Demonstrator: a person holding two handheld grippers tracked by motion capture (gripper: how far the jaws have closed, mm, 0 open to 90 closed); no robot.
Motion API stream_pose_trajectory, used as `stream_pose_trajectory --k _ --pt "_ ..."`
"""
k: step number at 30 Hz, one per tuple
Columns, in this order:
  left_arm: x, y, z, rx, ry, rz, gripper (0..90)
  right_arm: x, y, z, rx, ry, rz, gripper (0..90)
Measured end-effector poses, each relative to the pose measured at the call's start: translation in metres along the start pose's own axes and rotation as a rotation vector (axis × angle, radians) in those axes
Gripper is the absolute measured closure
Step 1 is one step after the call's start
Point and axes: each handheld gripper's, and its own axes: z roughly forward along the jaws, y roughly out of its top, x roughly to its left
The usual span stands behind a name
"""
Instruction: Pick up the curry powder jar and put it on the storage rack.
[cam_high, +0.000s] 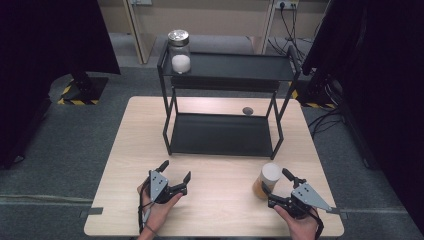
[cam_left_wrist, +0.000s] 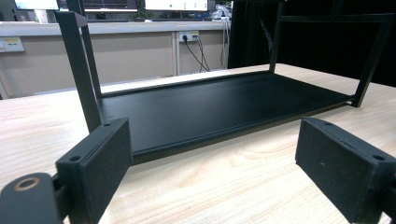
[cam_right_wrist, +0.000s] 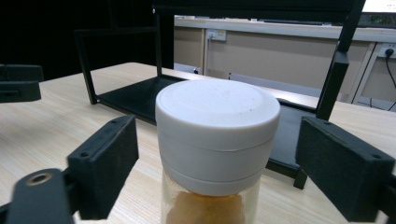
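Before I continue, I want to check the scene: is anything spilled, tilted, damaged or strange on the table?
Nothing stands out. The clear jar with white lid and orange powder stands upright between the open right gripper fingers, with gaps on both sides. The black metal two-tier shelf sits straight; the silver-lidded glass jar stands upright on top.

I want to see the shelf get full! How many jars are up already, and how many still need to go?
One jar with white powder already stands on the top shelf. The right gripper has its jaws around the jar with the white lid, with gaps on both sides, so it isn't gripped yet. That jar is still on the table. The left gripper rests open, holding nothing.
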Motion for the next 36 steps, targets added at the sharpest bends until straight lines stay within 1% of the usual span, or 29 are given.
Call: stream_pose_trajectory --k 6,11,12,16,20,23,27,29,31,36 --pt "0.0 0.001 0.0 0.003 -0.004 0.002 10.4 -0.003 0.001 0.009 0.028 0.006 -0.005 21.3" --pt "0.0 0.001 0.001 0.005 -0.007 0.006 10.5 -0.005 0.0 0.013 0.019 0.02 -0.002 25.5" --pt "0.0 0.001 0.001 0.006 -0.008 0.006 10.5 -0.005 0.0 0.014 0.02 0.02 -0.008 26.9" --pt "0.0 0.001 0.001 0.007 -0.008 0.006 10.7 -0.005 -0.002 0.014 0.009 0.021 -0.008 33.1" --pt "0.0 0.002 0.001 0.009 -0.007 0.013 10.9 -0.003 -0.004 0.014 0.0 0.018 -0.004 33.6" --pt "0.0 0.001 0.001 0.007 -0.007 0.003 10.9 -0.004 -0.002 0.014 0.006 0.019 -0.002 33.8" --pt "-0.001 0.001 0.001 0.006 -0.005 0.008 11.0 -0.001 0.0 0.013 0.011 0.006 0.0 33.8" --pt "-0.001 0.001 0.001 0.007 -0.006 0.008 11.0 -0.001 0.0 0.011 0.0 0.002 0.012 33.9" --pt "0.0 0.002 0.001 0.01 -0.007 0.006 11.0 0.0 0.002 0.009 -0.006 -0.003 0.007 33.9" --pt "-0.001 0.002 0.001 0.011 -0.007 0.013 11.0 0.003 0.009 0.004 -0.043 -0.018 0.0 33.9"
